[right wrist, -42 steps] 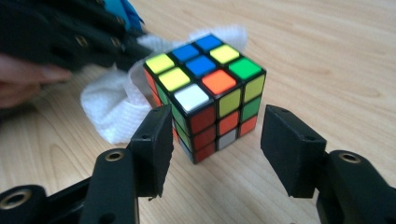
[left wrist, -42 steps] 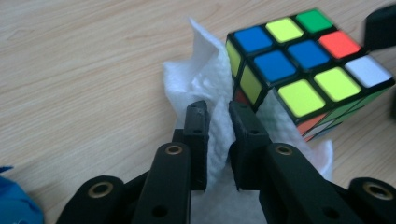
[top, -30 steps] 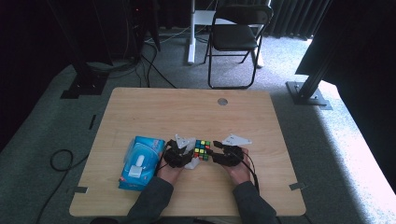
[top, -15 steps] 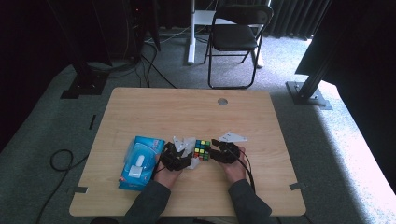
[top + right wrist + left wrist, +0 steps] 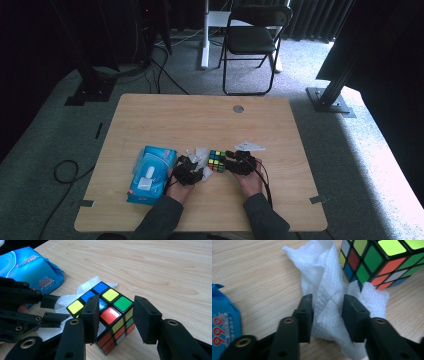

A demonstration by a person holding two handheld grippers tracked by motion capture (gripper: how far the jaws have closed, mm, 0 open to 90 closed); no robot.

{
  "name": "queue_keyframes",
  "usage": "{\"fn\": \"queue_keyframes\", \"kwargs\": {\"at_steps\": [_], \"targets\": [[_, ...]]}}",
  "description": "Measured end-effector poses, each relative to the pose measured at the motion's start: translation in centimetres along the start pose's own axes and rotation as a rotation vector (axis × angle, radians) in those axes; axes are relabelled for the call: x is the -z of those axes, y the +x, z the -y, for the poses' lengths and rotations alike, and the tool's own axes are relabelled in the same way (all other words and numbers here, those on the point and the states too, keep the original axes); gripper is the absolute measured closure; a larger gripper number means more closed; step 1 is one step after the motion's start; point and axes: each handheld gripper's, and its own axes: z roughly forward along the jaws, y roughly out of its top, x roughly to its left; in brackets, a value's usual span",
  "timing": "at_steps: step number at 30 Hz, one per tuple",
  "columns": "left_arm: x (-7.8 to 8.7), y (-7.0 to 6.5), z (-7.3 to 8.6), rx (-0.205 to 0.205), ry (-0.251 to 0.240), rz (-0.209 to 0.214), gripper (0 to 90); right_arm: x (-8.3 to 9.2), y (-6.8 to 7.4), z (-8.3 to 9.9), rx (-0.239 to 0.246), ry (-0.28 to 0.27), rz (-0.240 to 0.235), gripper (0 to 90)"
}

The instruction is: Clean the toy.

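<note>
A scrambled Rubik's cube [image 5: 216, 161] sits on the wooden table [image 5: 200, 120] between my two grippers. My left gripper [image 5: 327, 312] is shut on a crumpled white wipe [image 5: 327, 287] that lies against the cube [image 5: 374, 262]; its jaws have just been closing, and both pads press the wipe. My right gripper [image 5: 116, 317] has also just been closing, with the cube [image 5: 112, 307] between its pads, which touch it on both sides. In the high view the left gripper [image 5: 196, 169] is left of the cube and the right gripper [image 5: 229, 160] is right of it.
A blue pack of wipes [image 5: 150, 172] lies just left of the left hand, near the table's front left. A round hole [image 5: 238, 108] is at the table's far side. A black folding chair [image 5: 250, 40] stands beyond the table.
</note>
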Motion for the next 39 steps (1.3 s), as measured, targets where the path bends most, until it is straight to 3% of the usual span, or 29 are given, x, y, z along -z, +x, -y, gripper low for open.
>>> {"fn": "queue_keyframes", "kwargs": {"at_steps": [3,5,11,17,32,39], "targets": [[-0.1,0.0,-0.2,-0.001,0.003,0.016,75.5,-0.1,-0.1,-0.2,0.005,0.004,-0.005,60.0],[-0.3,0.1,-0.4,0.021,0.003,0.025,79.6,-0.1,-0.2,-0.3,0.009,0.005,-0.007,61.8],[-0.3,0.3,-0.5,0.04,0.006,0.033,81.5,-0.2,-0.4,-0.7,0.02,0.019,0.004,66.0],[-0.4,0.5,-0.7,0.067,0.002,0.055,83.7,-0.4,-0.5,-0.8,-0.011,0.018,0.005,68.4],[1.9,1.4,-2.5,0.09,-0.154,0.13,85.5,-0.4,-0.5,-0.6,-0.049,0.01,0.017,67.2],[1.8,1.4,-3.3,0.077,-0.167,0.144,85.4,-0.4,-0.5,-0.6,-0.051,0.007,0.015,68.3]]}}
